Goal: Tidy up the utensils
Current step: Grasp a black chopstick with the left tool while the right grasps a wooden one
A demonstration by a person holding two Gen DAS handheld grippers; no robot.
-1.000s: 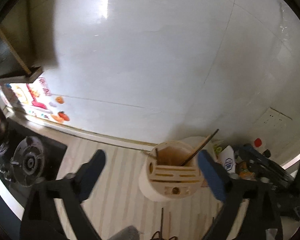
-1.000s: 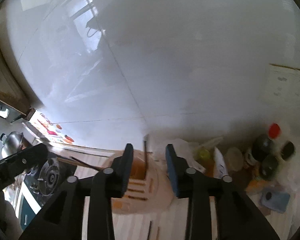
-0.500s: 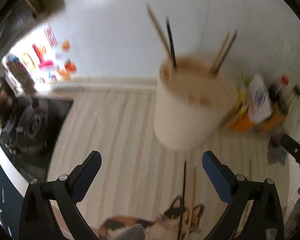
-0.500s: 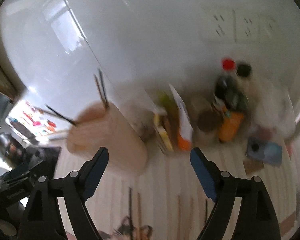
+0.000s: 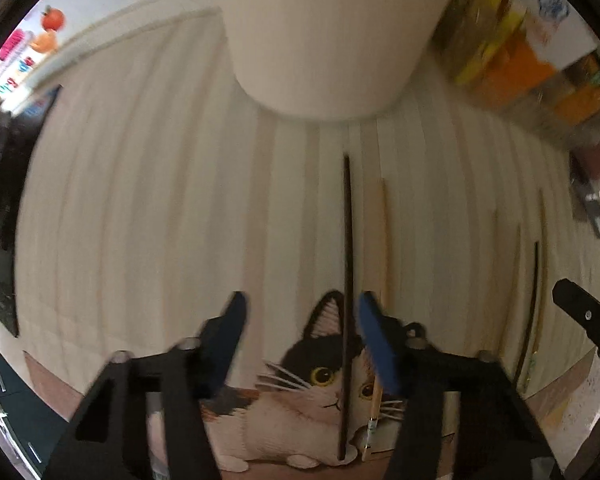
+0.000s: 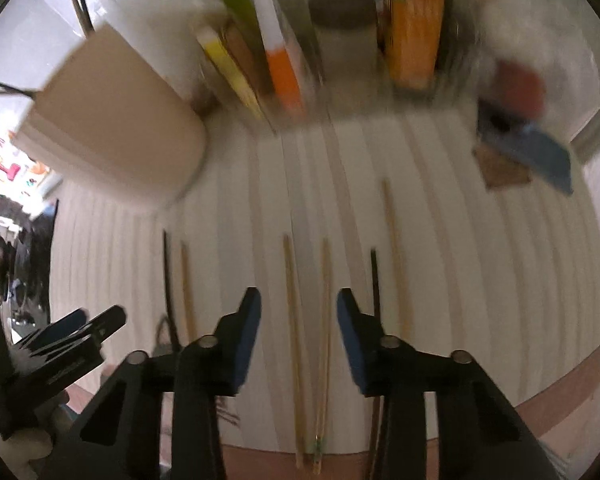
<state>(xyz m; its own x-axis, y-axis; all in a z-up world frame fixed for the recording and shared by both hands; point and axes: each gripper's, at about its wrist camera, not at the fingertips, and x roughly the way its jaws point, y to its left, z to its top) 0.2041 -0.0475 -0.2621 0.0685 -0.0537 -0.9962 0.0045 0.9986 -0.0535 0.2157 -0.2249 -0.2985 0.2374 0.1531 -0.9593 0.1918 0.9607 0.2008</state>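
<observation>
**On the striped mat: both claws down over loose chopsticks**

On the surface there's a striped mat (image 5: 140, 200) with a cat picture (image 5: 312, 376) at its near edge, and chopsticks are scattered along the stripes. The beige holder (image 5: 324, 32) stands at the far side of the mat, and in the right wrist view you can see a few sticks (image 6: 80, 0) poking out of its top. Packets and bottles (image 6: 412, 24) are crowded behind it by the wall, pretty blurry.

The left claw (image 5: 300, 340) points down at the mat, and its jaws have just been closing. A dark chopstick (image 5: 347, 280) runs between the blue pads, close to the right one, but I can't see either pad pressing on it, so it's still parted, not gripping. A pale chopstick (image 5: 382, 240) lies just beside the dark one, passing under or behind the right pad. Further right there's another dark stick (image 5: 534, 280).

The right claw (image 6: 298, 340) is also tipped down, and its jaws have just been narrowing too. Two bamboo chopsticks (image 6: 308, 340) lie in the gap between its pads, neither touched as far as I can tell. Another dark stick (image 6: 375, 280) and a pale one (image 6: 394, 248) sit just right of that claw, and a dark-and-pale pair (image 6: 176, 280) lies off to the left, near the left claw's tip in that view.
</observation>
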